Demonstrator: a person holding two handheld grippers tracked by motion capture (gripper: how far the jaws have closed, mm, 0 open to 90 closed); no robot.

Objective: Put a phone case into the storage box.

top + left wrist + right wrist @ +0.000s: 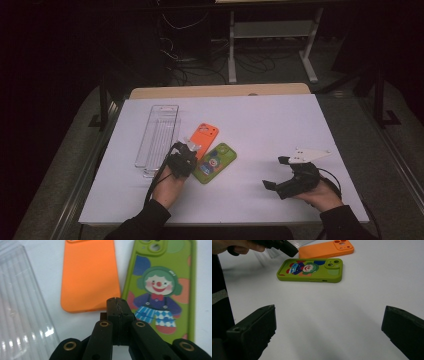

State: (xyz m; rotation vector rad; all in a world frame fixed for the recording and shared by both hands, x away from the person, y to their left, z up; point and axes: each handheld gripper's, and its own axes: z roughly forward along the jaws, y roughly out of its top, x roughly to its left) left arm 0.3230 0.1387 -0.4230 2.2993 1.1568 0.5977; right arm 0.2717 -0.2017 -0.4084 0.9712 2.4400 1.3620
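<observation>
An orange phone case (203,137) (90,275) (325,250) lies on the white table, and a green case with a clown picture (215,162) (161,287) (312,269) lies beside it on its right. My left gripper (186,148) (116,300) hovers just short of the near ends of the two cases, jaws pressed together with nothing between them. My right gripper (276,173) (329,325) rests well to the right of the cases over bare table, its jaws spread wide and empty.
A clear ribbed plastic tray (157,137) (20,307) lies left of the orange case, close to my left gripper. The white table sheet (280,125) is bare on the right and far side. Beyond the table's far edge are cables and a white stand (272,30).
</observation>
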